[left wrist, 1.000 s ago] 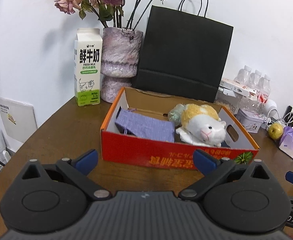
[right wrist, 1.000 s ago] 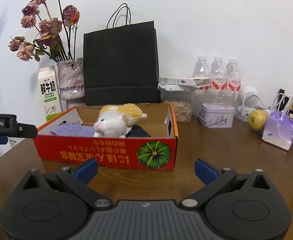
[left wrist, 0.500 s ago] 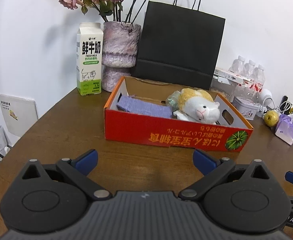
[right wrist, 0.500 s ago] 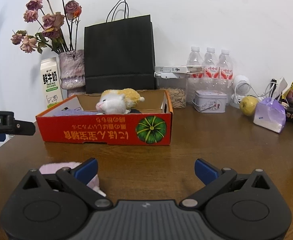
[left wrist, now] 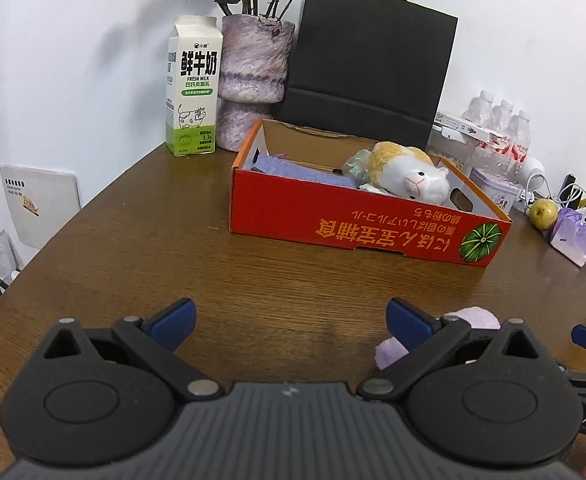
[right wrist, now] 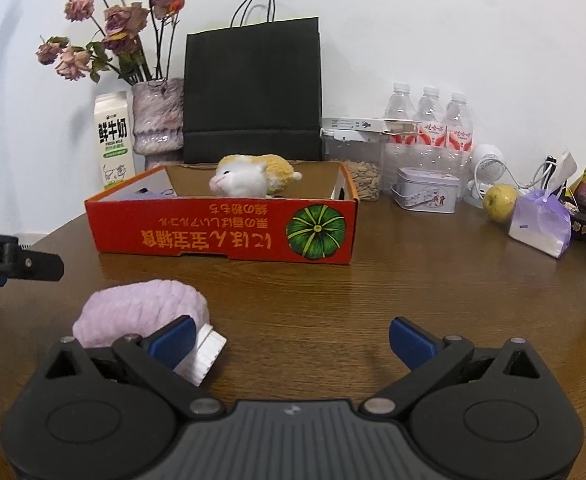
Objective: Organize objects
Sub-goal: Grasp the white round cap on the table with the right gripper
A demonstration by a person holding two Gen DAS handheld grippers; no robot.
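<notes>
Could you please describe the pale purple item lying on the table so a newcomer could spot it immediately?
Find the red cardboard box on the brown table. In front of it, outside the box, lies the fuzzy lilac slipper, the only soft purple thing with a ribbed white sole.

A fluffy lilac slipper [right wrist: 145, 312] with a white ribbed sole lies on the table, lower left of the right wrist view. The red cardboard box [right wrist: 221, 234], centre frame, holds a plush hamster [right wrist: 249, 176] and purple cloth [left wrist: 305, 174].

Left wrist view: low over the tabletop [left wrist: 141, 240], facing the box [left wrist: 357, 228] from its left. Right wrist view: equally low, facing it squarely. Shared: box, bag [right wrist: 253, 92], carton [right wrist: 113, 140].
</notes>
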